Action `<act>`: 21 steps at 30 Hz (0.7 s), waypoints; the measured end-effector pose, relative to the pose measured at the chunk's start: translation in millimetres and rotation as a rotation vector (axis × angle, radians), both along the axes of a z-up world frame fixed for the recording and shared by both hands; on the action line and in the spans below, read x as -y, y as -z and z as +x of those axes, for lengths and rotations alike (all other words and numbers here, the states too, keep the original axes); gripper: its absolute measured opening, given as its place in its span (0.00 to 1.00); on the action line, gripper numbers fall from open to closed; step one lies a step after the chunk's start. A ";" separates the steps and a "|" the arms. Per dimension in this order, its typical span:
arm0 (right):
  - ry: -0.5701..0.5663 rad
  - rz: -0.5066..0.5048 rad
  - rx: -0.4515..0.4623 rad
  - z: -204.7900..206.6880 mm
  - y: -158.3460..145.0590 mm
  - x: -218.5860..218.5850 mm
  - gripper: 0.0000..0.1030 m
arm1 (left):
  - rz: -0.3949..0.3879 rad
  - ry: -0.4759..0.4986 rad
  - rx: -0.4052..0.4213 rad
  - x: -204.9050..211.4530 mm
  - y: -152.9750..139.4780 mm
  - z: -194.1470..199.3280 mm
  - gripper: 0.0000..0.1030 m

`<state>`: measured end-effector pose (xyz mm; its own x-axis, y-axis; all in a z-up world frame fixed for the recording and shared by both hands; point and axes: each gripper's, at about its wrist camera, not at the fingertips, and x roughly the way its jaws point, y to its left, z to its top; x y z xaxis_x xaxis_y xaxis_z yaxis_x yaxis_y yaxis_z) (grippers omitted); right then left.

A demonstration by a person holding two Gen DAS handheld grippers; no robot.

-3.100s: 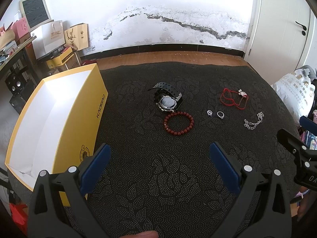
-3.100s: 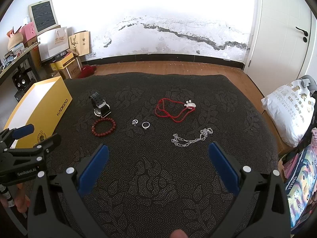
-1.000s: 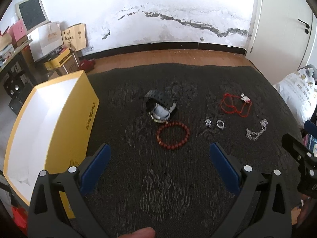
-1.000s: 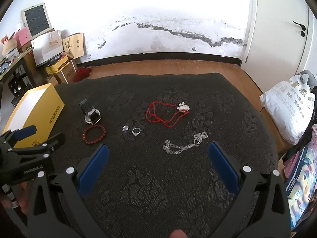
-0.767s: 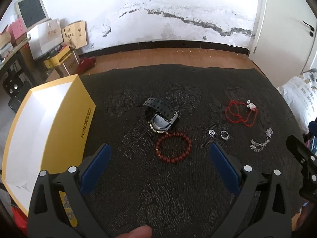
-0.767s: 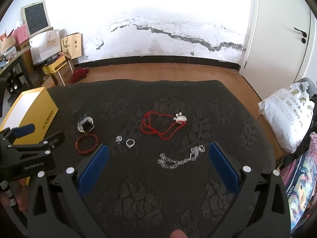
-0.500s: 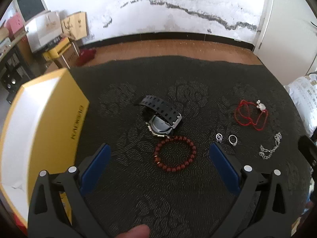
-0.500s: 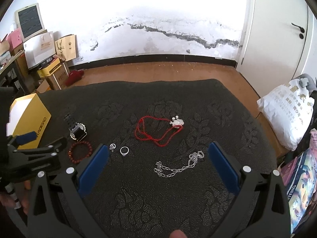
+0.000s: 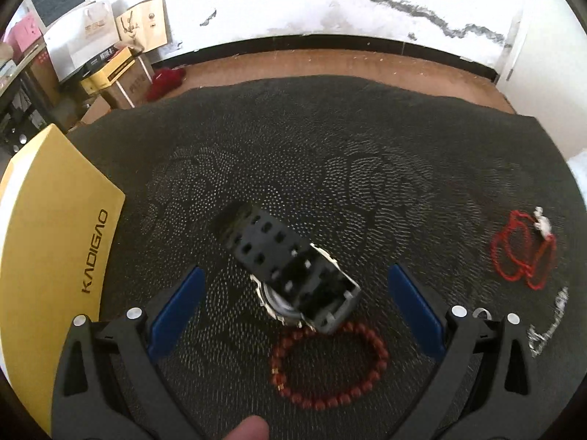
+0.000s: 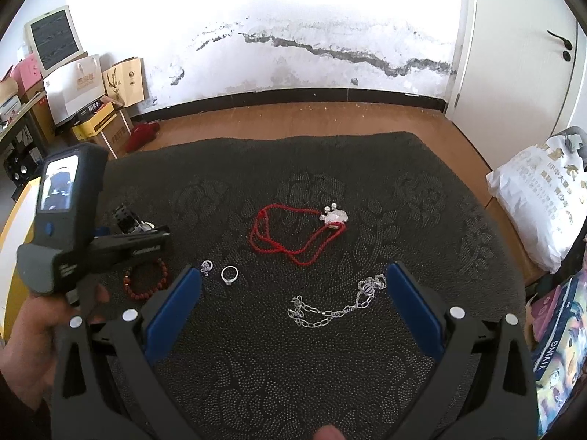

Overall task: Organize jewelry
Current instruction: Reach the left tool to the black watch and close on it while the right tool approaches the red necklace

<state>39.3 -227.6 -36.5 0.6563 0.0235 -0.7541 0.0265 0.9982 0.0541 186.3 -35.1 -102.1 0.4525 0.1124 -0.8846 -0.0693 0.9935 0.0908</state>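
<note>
A: The left gripper point(image 9: 293, 315) has its jaws spread wide and empty, with the watch point(image 9: 293, 278) lying between them on the carpet. What could go wrong?

B: The bead bracelet point(image 9: 328, 365) lies right against the watch's near end (touching, as far as I can tell), so closing carelessly might drag the beads along. The strap arches up off the pile, and a pinch on that alone could let the heavy case swing or slip.

A: And the right gripper point(image 10: 293, 304)?

B: Also wide open, holding nothing, above the silver chain point(image 10: 335, 306). Fine links could snag in the rough pile or slide out of the pads. The two rings point(image 10: 220, 271) are tiny and easy to miss.

A: Further out?

B: The red cord necklace point(image 10: 293, 234) is looped loosely, so it may tangle. The yellow box point(image 9: 47, 256) stands open at the left, likely the destination.

A: The surface?

B: A dark patterned carpet point(image 10: 293, 385) on wooden floor point(image 10: 293, 117). Beyond it are a stained white wall point(image 10: 293, 44), bags and cartons on the left, and a door point(image 10: 513, 36) on the right.
</note>
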 end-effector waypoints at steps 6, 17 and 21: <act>0.012 0.001 -0.011 3.7 4.4 4.8 0.94 | -0.080 -0.042 -0.073 -12.0 19.4 5.9 0.94; 0.009 0.003 -0.054 16.0 14.4 11.1 0.94 | -0.077 0.014 -0.057 -12.6 19.8 -1.4 0.94; 0.008 0.013 -0.079 26.5 23.8 16.0 0.94 | -0.067 0.016 -0.042 -9.1 13.8 -3.3 0.72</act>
<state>65.8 -243.6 -60.3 0.5951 0.0284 -0.8032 0.0388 0.9972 0.0640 183.0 -26.0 -115.9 0.4164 0.0449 -0.9081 -0.0505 0.9984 0.0262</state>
